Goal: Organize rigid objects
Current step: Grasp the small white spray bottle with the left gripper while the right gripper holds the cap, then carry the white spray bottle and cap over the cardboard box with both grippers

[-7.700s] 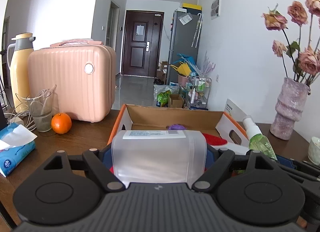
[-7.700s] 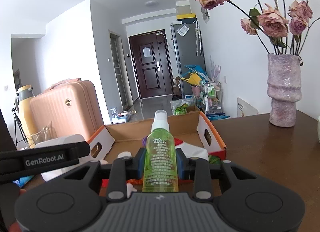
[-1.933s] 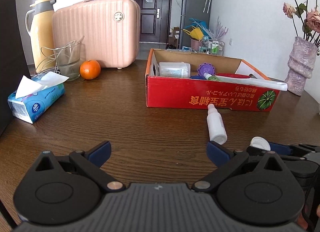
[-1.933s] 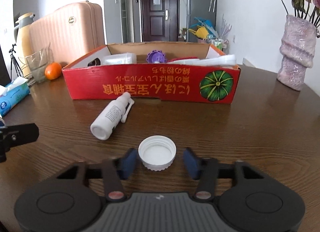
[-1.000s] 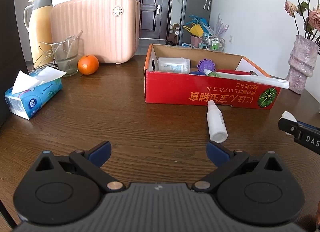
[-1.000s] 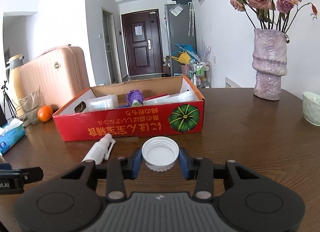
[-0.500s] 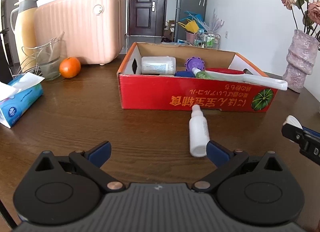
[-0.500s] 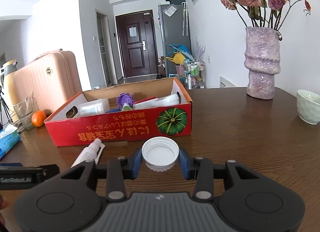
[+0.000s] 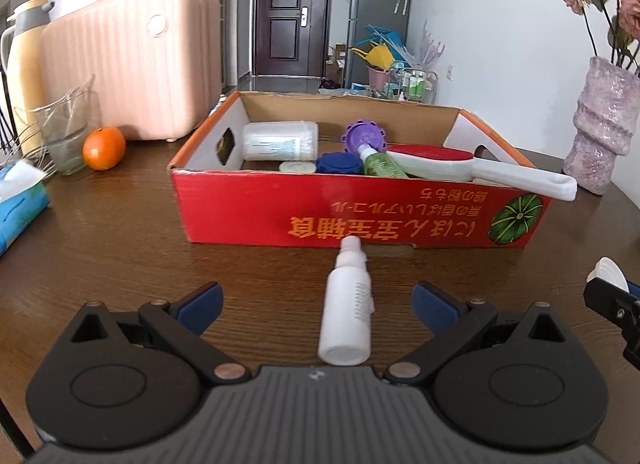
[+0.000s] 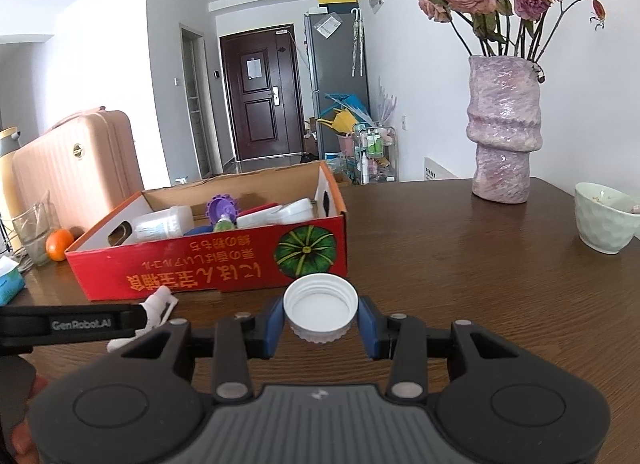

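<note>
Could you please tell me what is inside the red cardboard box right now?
The red box holds a clear jar, purple cap, blue lid, green bottle and white-handled brush. Anything beneath them is hidden.

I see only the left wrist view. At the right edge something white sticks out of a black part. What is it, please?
Observer: It is a white cap, open side up, clamped between the blue pads of the right hand-held gripper.
Operator: Is there anything on the table right of the vase?
Observer: Yes, a pale green bowl stands near the table edge, right of the vase.
Operator: Does the box have a hole on its right end?
Observer: Yes, the right end wall of the red box has a dark oval handle hole.
</note>
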A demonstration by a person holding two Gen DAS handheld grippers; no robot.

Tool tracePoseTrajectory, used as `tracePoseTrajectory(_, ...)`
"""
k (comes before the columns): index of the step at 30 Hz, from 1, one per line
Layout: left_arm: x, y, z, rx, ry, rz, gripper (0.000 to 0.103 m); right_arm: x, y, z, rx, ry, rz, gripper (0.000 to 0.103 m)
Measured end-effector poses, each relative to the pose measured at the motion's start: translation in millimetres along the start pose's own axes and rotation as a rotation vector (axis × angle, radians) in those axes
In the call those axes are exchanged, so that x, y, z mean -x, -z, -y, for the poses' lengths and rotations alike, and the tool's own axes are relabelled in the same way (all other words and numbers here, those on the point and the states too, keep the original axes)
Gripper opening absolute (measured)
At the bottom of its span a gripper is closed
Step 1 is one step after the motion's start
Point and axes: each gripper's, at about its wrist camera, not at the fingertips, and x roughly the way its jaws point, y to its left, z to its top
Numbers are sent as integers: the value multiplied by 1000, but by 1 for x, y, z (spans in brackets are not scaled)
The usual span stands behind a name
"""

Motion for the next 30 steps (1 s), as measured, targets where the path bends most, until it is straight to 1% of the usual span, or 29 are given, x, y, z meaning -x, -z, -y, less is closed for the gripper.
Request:
tracePoseTrajectory(3, -5, 1, 6, -24, 19, -14, 103, -1, -1, 5, -3, 9, 1, 39)
tracePoseTrajectory(6, -10, 1, 9, -38, 18, -22, 96, -3, -2, 10, -8, 19, 2, 39)
tracePoseTrajectory(11, -17, -1, 12, -45, 19, -33, 92, -4, -1, 14, -11, 27, 0, 39)
tracePoseTrajectory(14, -22, -2, 10, -47, 27, -45, 86, -4, -1, 13, -8, 27, 2, 39)
tracePoseTrajectory(17, -28, -1, 8, -46, 40, -72, 74, -4, 0, 13, -8, 27, 0, 39)
tracePoseTrajectory(19, -31, 0, 9, -59, 61, -93, 47, -4, 0, 12, -5, 28, -1, 39)
tracePoseTrajectory(21, -29, 1, 10, -84, 69, -86, 32, -3, 0, 12, -3, 28, -2, 39)
tracePoseTrajectory(23, -27, 2, 10, -82, 88, -84, 31, -2, 0, 12, -4, 25, 2, 39)
tracePoseTrajectory(24, -25, 2, 10, -85, 87, -75, 28, -2, 0, 12, -3, 22, 4, 39)
tracePoseTrajectory(28, -13, 3, 13, -114, 94, -40, 28, 1, 0, 10, 4, 15, 14, 39)
tracePoseTrajectory(30, -4, 4, 15, -132, 91, -8, 28, 1, 0, 9, 6, 11, 16, 39)
